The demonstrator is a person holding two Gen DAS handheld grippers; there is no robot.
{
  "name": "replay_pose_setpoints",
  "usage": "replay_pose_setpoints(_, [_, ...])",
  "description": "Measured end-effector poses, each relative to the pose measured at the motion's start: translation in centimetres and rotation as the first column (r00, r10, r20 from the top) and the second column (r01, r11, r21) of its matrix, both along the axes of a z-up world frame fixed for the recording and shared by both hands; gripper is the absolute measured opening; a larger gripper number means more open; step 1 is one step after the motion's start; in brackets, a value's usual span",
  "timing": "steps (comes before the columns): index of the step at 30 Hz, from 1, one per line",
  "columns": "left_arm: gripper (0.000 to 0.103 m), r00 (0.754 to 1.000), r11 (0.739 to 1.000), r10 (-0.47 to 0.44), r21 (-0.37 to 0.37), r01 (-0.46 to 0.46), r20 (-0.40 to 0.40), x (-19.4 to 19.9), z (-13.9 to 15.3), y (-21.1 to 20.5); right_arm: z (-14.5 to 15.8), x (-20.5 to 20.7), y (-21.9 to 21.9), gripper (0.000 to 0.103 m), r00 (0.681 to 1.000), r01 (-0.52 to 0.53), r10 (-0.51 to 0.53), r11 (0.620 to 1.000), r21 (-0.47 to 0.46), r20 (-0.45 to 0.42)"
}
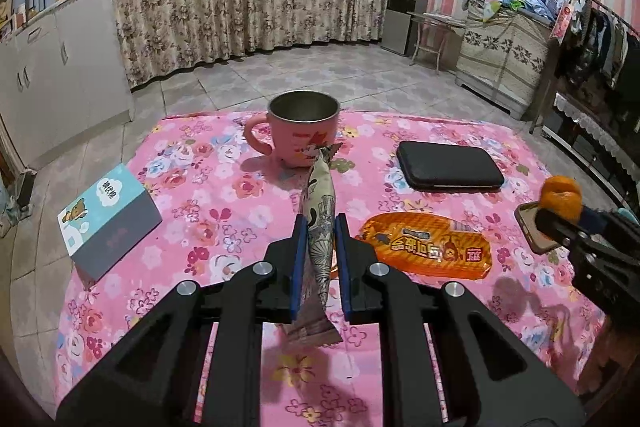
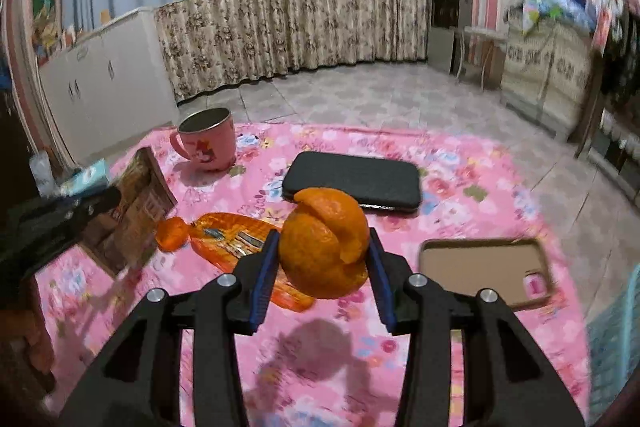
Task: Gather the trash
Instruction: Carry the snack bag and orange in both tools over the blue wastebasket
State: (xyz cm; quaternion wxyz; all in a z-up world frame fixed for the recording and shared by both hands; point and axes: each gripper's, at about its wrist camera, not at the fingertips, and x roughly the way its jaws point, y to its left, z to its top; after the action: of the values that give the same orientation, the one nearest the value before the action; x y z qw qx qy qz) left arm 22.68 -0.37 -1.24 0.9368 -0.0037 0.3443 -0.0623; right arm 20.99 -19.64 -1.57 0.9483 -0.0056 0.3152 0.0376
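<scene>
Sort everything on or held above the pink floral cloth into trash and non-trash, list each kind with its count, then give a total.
Trash: 3 – snack packet in left gripper, orange peel in right gripper, orange wrapper.
Non-trash: 4 – pink mug, black case, box, phone case.
Total: 7

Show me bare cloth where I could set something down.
Free: the near strip under both grippers, and between the box and cup. Crowded: the right side, with orange wrapper, black case and phone case.
</scene>
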Motion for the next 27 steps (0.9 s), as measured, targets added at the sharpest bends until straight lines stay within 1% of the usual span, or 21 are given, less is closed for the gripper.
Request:
replay_pose_setpoints(1, [0.013, 1.000, 1.000, -0.006, 0.003, 0.006, 0.000, -0.1, 0.1, -0.3, 0.2, -0.3, -0.1, 0.042, 1.000, 0.000, 0.000, 1.000, -0.009, 0.006])
replay_pose_setpoints(2, [0.013, 1.000, 1.000, -0.011, 0.003, 0.011, 0.001, -0.2, 0.2, -0.6, 0.3, -0.6, -0.5, 0.042, 1.000, 0.005, -0.005, 1.000, 0.001, 0.007])
replay_pose_setpoints(4, [0.013, 1.000, 1.000, -0.023, 0.004, 0.023, 0.010, -0.5, 0.5, -1.1, 0.7, -1.0, -1.6, 0.042, 1.000, 0.024, -0.025, 0.999, 0.041, 0.009])
replay_pose_setpoints(7, [0.013, 0.999, 0.999, -0.038, 0.000, 0.038, 0.022, -1.1, 0.7, -2.4, 1.4, -1.8, -2.8, 0.042, 0.999, 0.035, -0.038, 0.997, 0.071, 0.030])
replay_pose_setpoints(10, [0.013, 0.997, 0.998, -0.056, 0.011, 0.056, 0.055, -1.8, 1.9, -4.4, 2.1, -2.8, -4.7, 0.042, 0.997, 0.059, -0.064, 0.994, 0.093, 0.045])
replay_pose_setpoints(13, [0.013, 0.994, 0.997, -0.075, 0.025, 0.073, 0.074, -2.3, 2.7, -6.4, 2.7, -3.8, -7.1, 0.042, 0.994, 0.081, -0.089, 0.988, 0.135, 0.056])
replay_pose_setpoints(16, [0.013, 0.991, 0.994, -0.106, 0.034, 0.104, 0.080, -2.5, 3.3, -9.1, 3.4, -4.7, -9.7, 0.042, 0.990, 0.096, -0.113, 0.979, 0.182, 0.086])
replay_pose_setpoints(18, [0.013, 0.989, 0.992, -0.124, 0.026, 0.122, 0.082, -2.5, 3.6, -10.9, 3.9, -5.2, -11.8, 0.042, 0.984, 0.126, -0.149, 0.971, 0.204, 0.101])
replay_pose_setpoints(20, [0.013, 0.984, 0.988, -0.156, 0.034, 0.153, 0.086, -2.7, 3.9, -13.5, 4.1, -5.8, -13.8, 0.042, 0.977, 0.159, -0.186, 0.962, 0.223, 0.107])
replay_pose_setpoints(22, [0.013, 0.978, 0.982, -0.188, 0.046, 0.184, 0.091, -3.0, 4.2, -15.8, 4.2, -6.2, -15.4, 0.042, 0.969, 0.194, -0.221, 0.956, 0.219, 0.109])
replay_pose_setpoints(25, [0.013, 0.963, 0.968, -0.249, 0.060, 0.244, 0.099, -3.7, 5.0, -20.3, 4.6, -7.3, -18.4, 0.042, 0.953, 0.253, -0.280, 0.946, 0.201, 0.120])
replay_pose_setpoints(27, [0.013, 0.954, 0.959, -0.279, 0.072, 0.273, 0.107, -4.1, 5.3, -22.7, 4.9, -8.3, -20.7, 0.042, 0.939, 0.288, -0.318, 0.934, 0.211, 0.128])
